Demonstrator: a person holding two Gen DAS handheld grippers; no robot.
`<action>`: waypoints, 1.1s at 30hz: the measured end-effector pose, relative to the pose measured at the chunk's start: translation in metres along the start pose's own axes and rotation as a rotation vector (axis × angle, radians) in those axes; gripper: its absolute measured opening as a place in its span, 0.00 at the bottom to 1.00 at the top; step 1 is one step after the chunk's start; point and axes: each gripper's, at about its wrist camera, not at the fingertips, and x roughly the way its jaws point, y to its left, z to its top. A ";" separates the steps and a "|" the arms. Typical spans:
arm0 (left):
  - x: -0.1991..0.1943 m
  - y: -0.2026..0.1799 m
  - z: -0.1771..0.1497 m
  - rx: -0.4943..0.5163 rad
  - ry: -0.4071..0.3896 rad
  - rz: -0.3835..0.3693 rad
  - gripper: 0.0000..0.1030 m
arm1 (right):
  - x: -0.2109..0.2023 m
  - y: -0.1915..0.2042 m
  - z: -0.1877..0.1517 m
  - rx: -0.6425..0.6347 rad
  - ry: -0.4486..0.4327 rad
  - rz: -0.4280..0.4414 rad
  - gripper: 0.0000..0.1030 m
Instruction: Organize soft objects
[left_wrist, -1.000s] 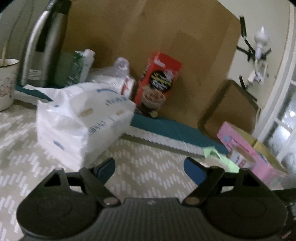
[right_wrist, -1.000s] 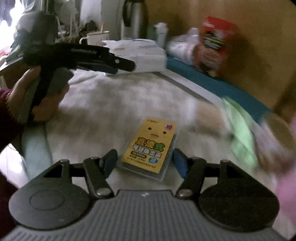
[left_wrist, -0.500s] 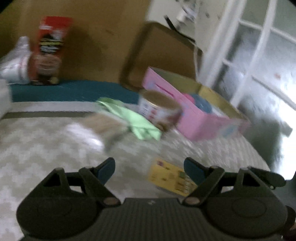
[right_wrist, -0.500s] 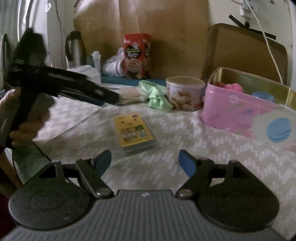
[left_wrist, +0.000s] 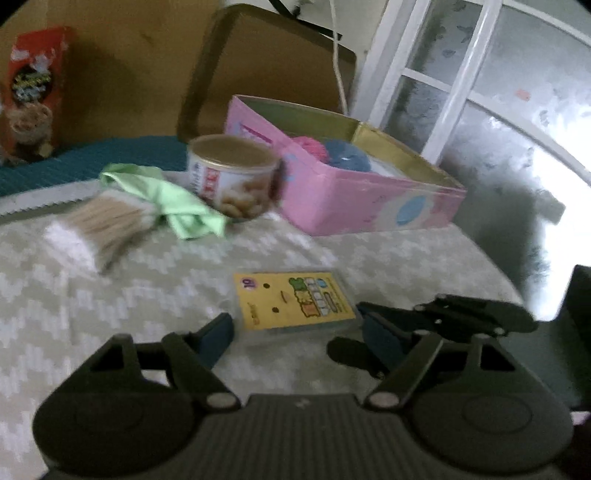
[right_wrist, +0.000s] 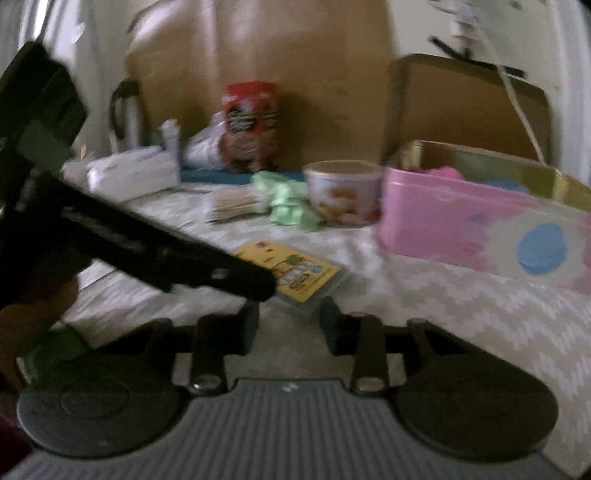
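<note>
A flat yellow packet (left_wrist: 295, 300) in clear wrap lies on the zigzag-patterned counter (left_wrist: 92, 295), between the spread fingers of the left hand-held gripper (left_wrist: 299, 332). The right hand-held gripper (right_wrist: 288, 321) is also spread, just beside the packet.

Tablecloth (left_wrist: 92, 295) w/ pale zigzag pattern is covering the table. Big cardboard sheet (right_wrist: 280, 55) is leaning against the wall behind; a 2nd brown panel (left_wrist: 266, 77) is standing beside it. White-framed window (left_wrist: 461, 74) w/ frosted glass is letting in bright daylight on the right; rest of room is looking dim.
</note>
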 end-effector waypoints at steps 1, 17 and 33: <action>0.002 -0.003 0.002 -0.003 0.004 -0.010 0.74 | -0.002 -0.007 -0.001 0.024 -0.004 -0.004 0.37; 0.022 -0.005 0.025 -0.085 0.048 -0.108 0.73 | -0.035 -0.052 -0.016 0.034 -0.026 -0.079 0.52; 0.036 -0.030 0.018 -0.013 0.049 0.022 0.72 | -0.017 -0.044 -0.015 -0.014 -0.024 -0.044 0.55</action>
